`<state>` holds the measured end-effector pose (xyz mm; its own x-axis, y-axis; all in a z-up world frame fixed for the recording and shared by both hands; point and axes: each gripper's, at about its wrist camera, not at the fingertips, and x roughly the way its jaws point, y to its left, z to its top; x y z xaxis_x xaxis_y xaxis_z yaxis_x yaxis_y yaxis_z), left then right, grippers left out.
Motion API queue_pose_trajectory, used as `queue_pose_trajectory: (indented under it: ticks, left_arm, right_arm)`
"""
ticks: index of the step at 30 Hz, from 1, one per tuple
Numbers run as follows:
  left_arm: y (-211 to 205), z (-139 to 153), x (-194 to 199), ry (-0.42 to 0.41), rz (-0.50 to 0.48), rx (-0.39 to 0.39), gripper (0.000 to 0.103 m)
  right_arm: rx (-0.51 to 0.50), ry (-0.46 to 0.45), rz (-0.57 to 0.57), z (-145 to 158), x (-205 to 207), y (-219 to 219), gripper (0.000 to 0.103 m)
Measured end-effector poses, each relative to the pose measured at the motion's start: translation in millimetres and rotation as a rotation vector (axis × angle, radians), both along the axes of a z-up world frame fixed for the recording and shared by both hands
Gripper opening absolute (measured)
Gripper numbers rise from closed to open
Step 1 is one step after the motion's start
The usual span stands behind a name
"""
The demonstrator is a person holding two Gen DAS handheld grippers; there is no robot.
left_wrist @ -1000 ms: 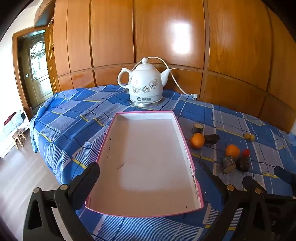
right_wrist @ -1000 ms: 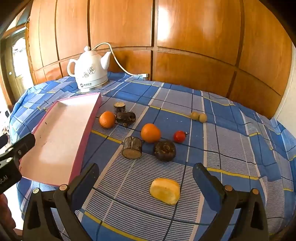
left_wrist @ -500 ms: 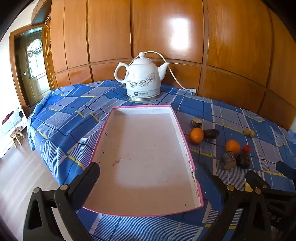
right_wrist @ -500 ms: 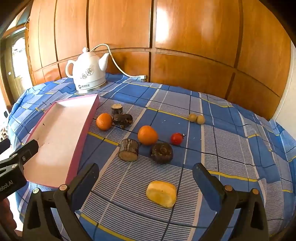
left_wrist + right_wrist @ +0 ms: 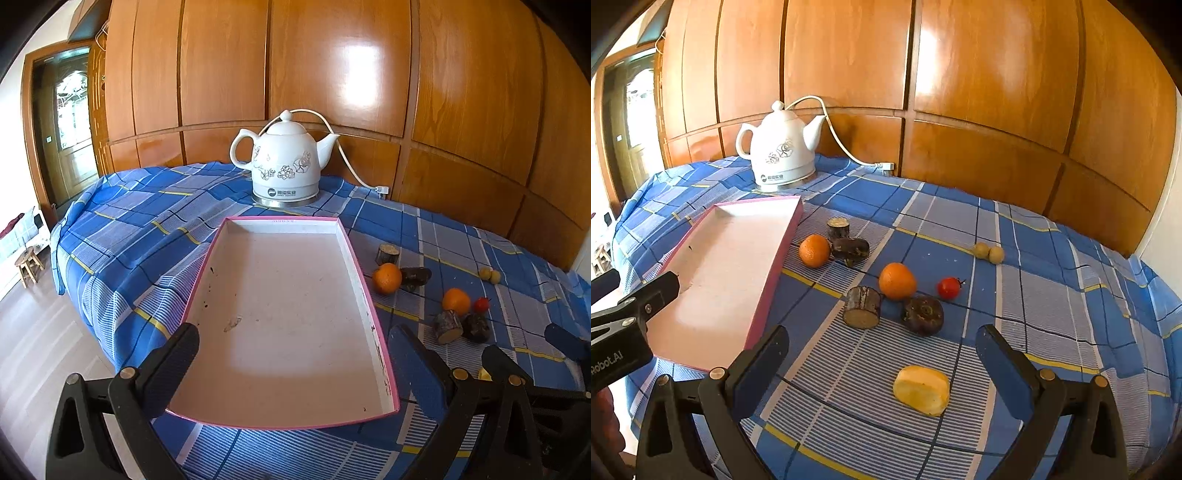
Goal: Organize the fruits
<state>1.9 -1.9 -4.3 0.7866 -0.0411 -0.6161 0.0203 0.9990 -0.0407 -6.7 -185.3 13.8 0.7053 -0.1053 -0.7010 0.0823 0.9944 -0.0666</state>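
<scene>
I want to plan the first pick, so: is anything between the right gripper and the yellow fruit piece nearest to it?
Nothing visible. The right gripper is open, and the yellow fruit piece lies on bare tablecloth just ahead of it, between the lines of its fingers. The cut log and dark fruit lie beyond it.

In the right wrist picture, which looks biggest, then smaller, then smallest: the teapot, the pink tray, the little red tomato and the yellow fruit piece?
1. Pink tray
2. Teapot, though it stands farthest away
3. Yellow fruit piece, though it lies nearest the camera
4. Red tomato
</scene>
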Motion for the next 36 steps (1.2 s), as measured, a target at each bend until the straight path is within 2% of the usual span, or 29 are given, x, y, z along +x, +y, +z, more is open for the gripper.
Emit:
queue_pose_trajectory:
  ticks: [9,36]
  left_arm:
    - [-0.6,4.3,-3.7,-0.018,-0.001,0.001,0.103]
    - [-9.9,4.2,-7.4,-0.007,-0.028,0.018,0.103]
  right_arm:
    - [-0.001,-0.014,0.007,2.5,-2.8,0.8,0.103]
    - [0.016,-0.041,-0.002,7.4,-8.9,-6.7,0.103]
